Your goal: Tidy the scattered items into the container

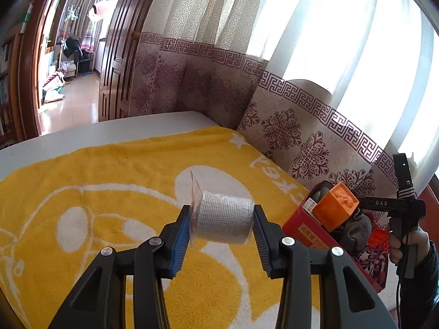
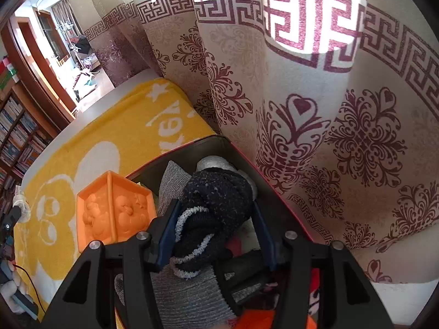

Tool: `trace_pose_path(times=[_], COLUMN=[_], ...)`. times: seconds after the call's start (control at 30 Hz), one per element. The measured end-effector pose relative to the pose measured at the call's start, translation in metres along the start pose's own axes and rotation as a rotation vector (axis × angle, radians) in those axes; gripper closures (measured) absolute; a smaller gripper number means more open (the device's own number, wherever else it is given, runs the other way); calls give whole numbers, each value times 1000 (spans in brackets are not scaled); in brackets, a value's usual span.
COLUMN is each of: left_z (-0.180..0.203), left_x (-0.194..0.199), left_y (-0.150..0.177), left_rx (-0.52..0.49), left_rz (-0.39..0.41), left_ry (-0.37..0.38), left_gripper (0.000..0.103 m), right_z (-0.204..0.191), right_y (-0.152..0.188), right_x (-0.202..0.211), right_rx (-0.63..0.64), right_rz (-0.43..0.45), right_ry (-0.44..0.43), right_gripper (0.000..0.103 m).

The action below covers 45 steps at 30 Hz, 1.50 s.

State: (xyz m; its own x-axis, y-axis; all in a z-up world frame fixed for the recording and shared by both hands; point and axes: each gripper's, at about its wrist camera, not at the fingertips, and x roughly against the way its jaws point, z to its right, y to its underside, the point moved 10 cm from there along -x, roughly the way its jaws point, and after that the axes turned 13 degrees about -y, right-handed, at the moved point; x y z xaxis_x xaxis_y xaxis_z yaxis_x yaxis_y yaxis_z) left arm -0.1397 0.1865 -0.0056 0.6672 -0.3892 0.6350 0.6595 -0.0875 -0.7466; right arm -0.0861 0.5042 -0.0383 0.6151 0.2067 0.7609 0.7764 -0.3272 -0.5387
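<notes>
Gauze roll [image 1: 223, 220], white with a mesh weave and sealed in a clear wrapper, sits clamped between the blue pads of the left gripper [image 1: 222, 229], lifted above the yellow towel [image 1: 109, 170] that covers the white worktop [image 1: 82, 134]. To its right stands the red container [image 1: 315, 233], a tin with printed labels on its side, set at the towel's edge just beside the patterned curtain [image 1: 301, 137]. An orange mould [image 1: 336, 209] with animal figures pressed into it leans over the tin's near rim, and grey cloth bulges up behind it. From the right wrist view the container [image 2: 219, 142] shows a dark inner wall and is crowded with soft things: a black sock with a pale cuff [image 2: 214, 213], a grey ribbed cloth [image 2: 189, 298], the orange mould [image 2: 112, 213] at its left edge. The right gripper [image 2: 214, 230] points down into the tin, its jaws parted around the black sock; the left pad lies against the sock, while the right pad stands clear of it. A hand [image 1: 408, 244] holds that gripper's handle at the far right of the left view.
</notes>
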Motion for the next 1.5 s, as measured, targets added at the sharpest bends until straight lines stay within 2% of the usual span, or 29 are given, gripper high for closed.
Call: trace_pose_path(times=[0.13, 0.5, 0.73, 0.9, 1.03, 1.07, 1.1, 1.17, 1.2, 1.37, 1.47, 1.5], left_z=[37, 175, 244, 281, 296, 297, 298, 300, 300, 288, 262, 249], left_x=[4, 23, 14, 5, -7, -9, -10, -8, -6, 9, 25, 31], left_y=[7, 33, 56, 73, 87, 90, 92, 94, 94, 86, 71, 66], left_rx=[-44, -232, -326, -391, -423, -428, -429, -424, -429, -420, -372, -352], left_rz=[-9, -37, -75, -100, -141, -148, -154, -151, -149, -114, -61, -42], left_ry=[53, 252, 311, 327, 329, 328, 330, 343, 342, 334, 304, 278], left_gripper=[58, 58, 58, 58, 54, 46, 33, 26, 26, 25, 9, 7], right_z=[-4, 17, 38, 57, 69, 70, 72, 72, 71, 56, 33, 22], right_y=[-2, 12, 26, 32, 37, 38, 39, 39, 40, 37, 32, 31], right_x=[33, 103, 117, 116, 118, 119, 119, 120, 120, 128, 140, 143], right_rx=[17, -2, -21, -55, -82, -84, -85, -82, -80, -55, -17, 1], right_rz=[109, 290, 330, 338, 348, 351, 353, 356, 358, 384, 428, 441], right_ry=[-15, -69, -82, -97, -105, -107, -107, -106, -106, -130, -162, -177], right_gripper=[23, 23, 23, 23, 23, 23, 23, 23, 23, 23, 23, 22])
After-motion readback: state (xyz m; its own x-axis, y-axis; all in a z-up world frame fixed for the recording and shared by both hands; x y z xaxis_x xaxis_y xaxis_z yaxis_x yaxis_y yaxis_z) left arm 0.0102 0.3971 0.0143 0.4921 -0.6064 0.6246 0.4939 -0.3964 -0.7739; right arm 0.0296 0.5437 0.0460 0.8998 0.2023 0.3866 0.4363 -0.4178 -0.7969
